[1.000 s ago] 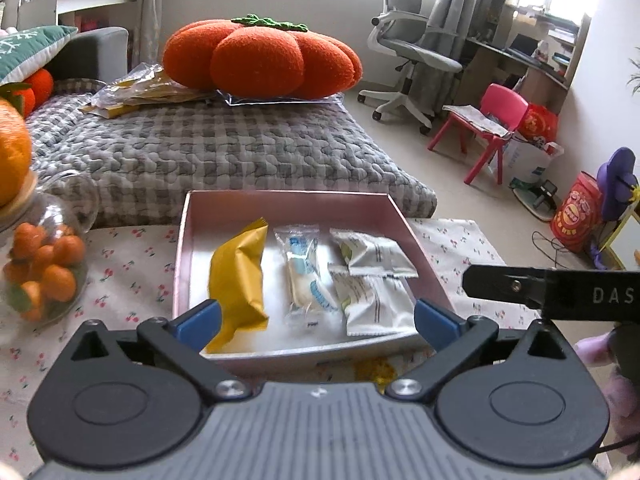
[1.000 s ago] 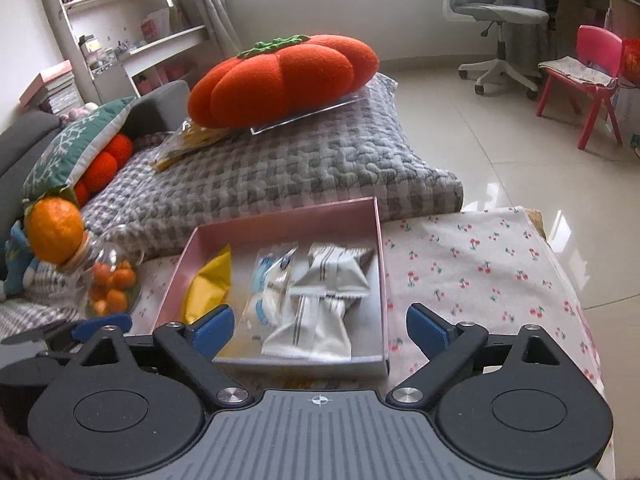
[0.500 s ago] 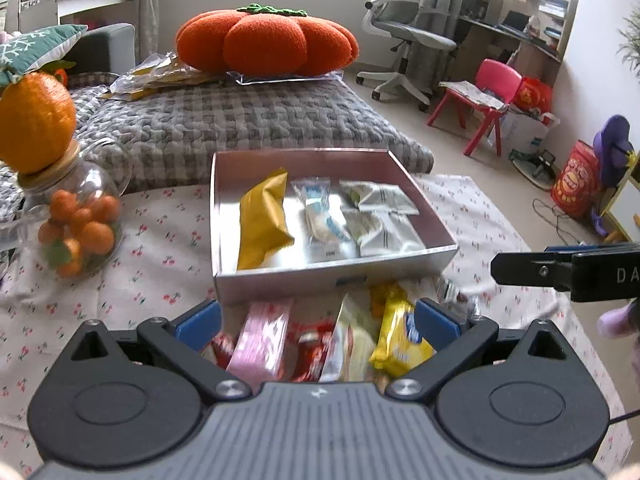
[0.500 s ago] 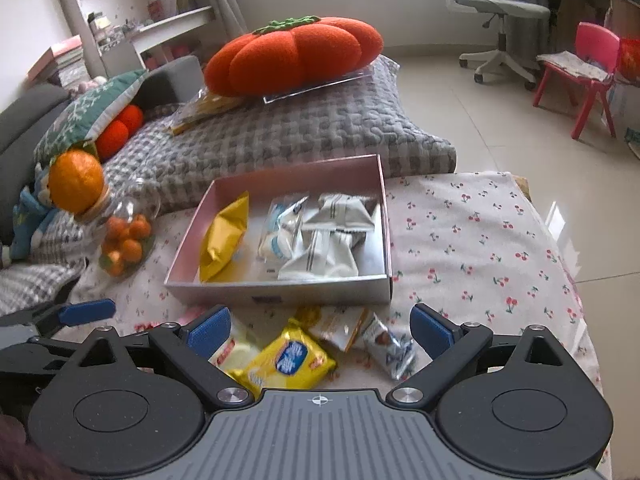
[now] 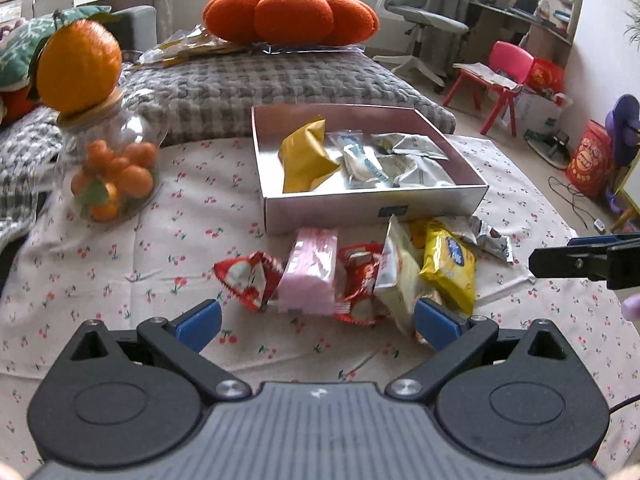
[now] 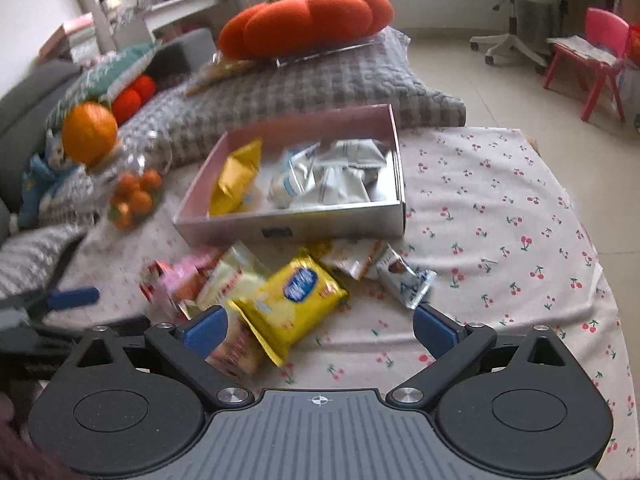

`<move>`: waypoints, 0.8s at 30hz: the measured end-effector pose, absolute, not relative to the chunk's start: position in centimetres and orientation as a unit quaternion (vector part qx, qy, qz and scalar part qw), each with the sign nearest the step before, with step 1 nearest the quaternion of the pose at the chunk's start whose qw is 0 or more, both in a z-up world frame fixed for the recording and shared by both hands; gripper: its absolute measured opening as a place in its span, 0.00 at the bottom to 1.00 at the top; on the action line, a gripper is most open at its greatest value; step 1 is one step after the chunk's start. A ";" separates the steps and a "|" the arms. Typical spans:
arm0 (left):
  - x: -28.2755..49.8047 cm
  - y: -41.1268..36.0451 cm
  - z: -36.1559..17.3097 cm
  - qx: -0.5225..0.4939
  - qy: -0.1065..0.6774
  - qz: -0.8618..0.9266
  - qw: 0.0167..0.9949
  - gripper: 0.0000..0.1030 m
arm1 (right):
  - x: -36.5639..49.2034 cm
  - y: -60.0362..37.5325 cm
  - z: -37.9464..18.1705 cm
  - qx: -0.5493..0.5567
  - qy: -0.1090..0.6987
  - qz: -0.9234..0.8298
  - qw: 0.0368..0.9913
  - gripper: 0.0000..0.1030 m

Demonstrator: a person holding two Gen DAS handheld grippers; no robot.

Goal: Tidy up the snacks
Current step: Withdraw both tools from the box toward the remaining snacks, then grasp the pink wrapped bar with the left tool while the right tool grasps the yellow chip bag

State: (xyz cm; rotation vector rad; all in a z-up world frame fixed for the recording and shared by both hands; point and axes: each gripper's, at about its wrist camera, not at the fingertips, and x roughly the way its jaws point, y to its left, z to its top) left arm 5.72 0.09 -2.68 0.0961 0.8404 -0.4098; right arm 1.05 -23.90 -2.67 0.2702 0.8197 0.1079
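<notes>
A shallow pink-lined box [image 5: 372, 200] [image 6: 340, 220] on the cherry-print cloth holds a yellow pack [image 5: 304, 156] and several white packs [image 5: 412, 152]. Loose snacks lie in front of it: a pink pack [image 5: 312, 268], a red pack [image 5: 248, 276], a cream pack [image 5: 396, 276], a yellow biscuit pack [image 5: 450, 264] [image 6: 292, 296] and a silver pack [image 6: 404, 276]. My left gripper [image 5: 317, 320] stands open just short of the pile. My right gripper [image 6: 320, 330] is open, its jaws still opening, with the yellow biscuit pack's near corner between them, untouched.
A glass jar of small oranges with an orange on its lid [image 5: 112, 168] stands left of the box. Behind it lie a grey cushion [image 5: 260, 80] and an orange pumpkin pillow [image 5: 292, 16]. The table's edge [image 6: 612, 300] drops to the floor on the right.
Both grippers have drawn back and sunk. The box sits farther off, and the pile of loose snacks in front of it has come into view.
</notes>
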 end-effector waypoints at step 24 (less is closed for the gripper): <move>11.0 0.1 -4.9 0.024 0.393 -0.224 0.892 0.74 | 5.0 -22.5 -6.6 0.187 0.434 0.054 0.880 0.97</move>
